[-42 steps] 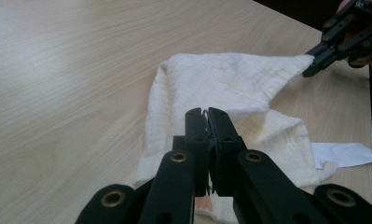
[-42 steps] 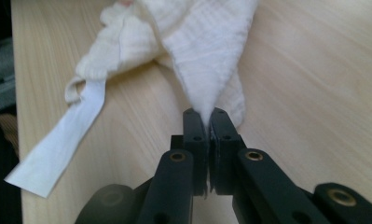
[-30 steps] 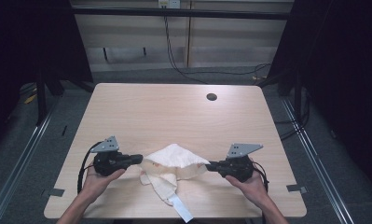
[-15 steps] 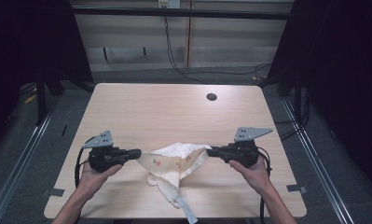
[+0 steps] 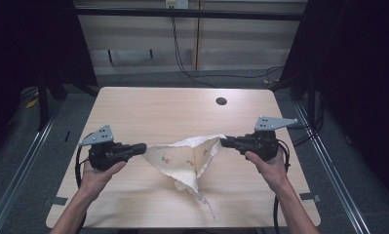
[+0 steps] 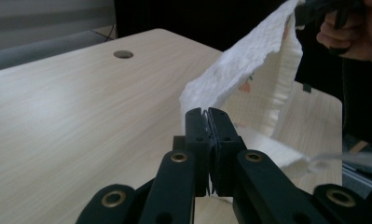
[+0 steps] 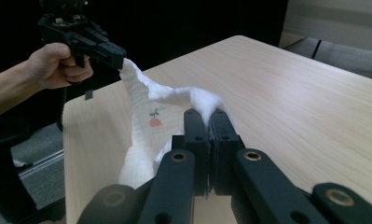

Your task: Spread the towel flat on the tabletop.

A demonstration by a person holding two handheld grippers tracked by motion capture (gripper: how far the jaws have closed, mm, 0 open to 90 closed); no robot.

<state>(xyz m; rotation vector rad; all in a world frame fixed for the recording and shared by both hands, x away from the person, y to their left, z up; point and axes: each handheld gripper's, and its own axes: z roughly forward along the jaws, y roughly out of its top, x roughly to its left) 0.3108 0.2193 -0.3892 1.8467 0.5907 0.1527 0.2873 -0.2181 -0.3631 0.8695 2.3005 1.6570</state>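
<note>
jaws of left gripper (image 5: 142,147) and right gripper (image 5: 224,142) each clamped on cloth (image 5: 182,160) corners, stretched above table (image 5: 153,112)

A light wooden table (image 5: 148,109) with rounded corners carries the scene. Its grain runs left to right. Near the far edge, right of the middle, a small round dark hole (image 5: 221,101) is set into the top. A white cloth (image 5: 184,161) with small printed flowers touches the table near the near edge, around the middle, where its lower folds (image 5: 184,184) and a thin trailing strip (image 5: 206,204) rest on the wood. Its upper part is lifted off the surface.
</note>
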